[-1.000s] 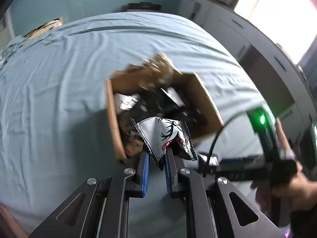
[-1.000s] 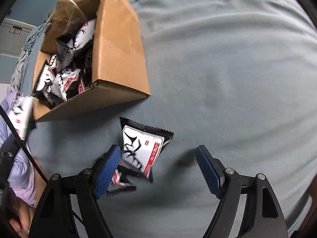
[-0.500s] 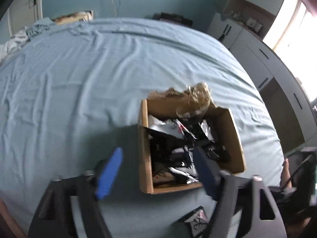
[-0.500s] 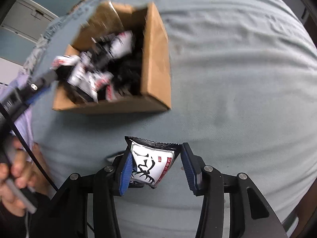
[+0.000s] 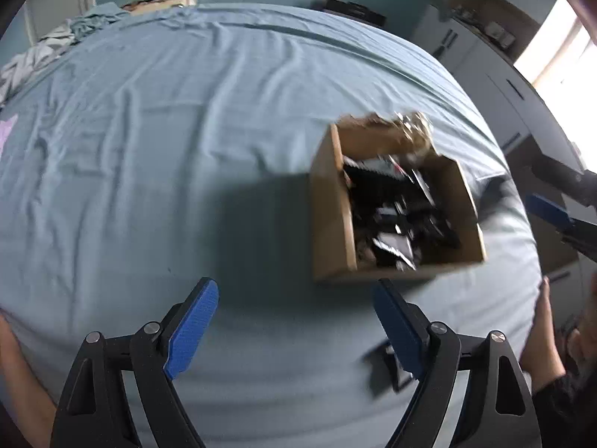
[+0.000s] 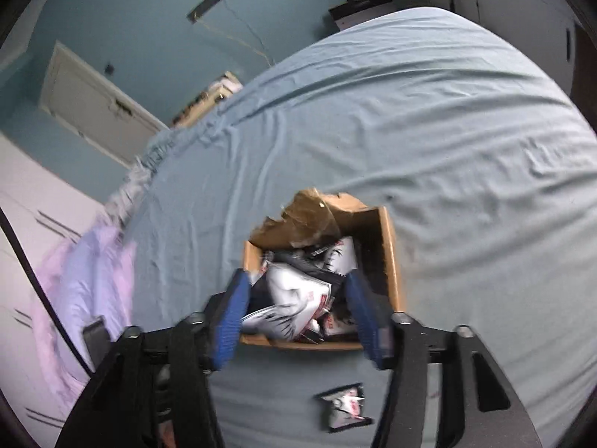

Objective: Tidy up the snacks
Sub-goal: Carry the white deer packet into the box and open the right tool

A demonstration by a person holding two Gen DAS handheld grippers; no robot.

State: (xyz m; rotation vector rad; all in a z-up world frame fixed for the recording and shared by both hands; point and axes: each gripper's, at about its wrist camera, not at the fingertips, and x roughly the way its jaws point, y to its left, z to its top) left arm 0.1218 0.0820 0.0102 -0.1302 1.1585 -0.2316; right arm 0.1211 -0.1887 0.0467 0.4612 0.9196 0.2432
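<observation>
Pale blue sheet (image 5: pixel 186 130) everywhere, faintly creased. The box (image 5: pixel 328 216) showed plain brown card, and the packets (image 6: pixel 298 298) inside were white with black antler-like strokes and red labels, mixed with black ones. A loose packet (image 6: pixel 345 407) near the camera carried the same white, black and red. Both grippers wore bright blue pads (image 5: pixel 192 326) on black frames. Teal wall (image 6: pixel 149 18) far off, white door (image 6: pixel 93 108), lilac cloth (image 6: pixel 82 280) at left.
</observation>
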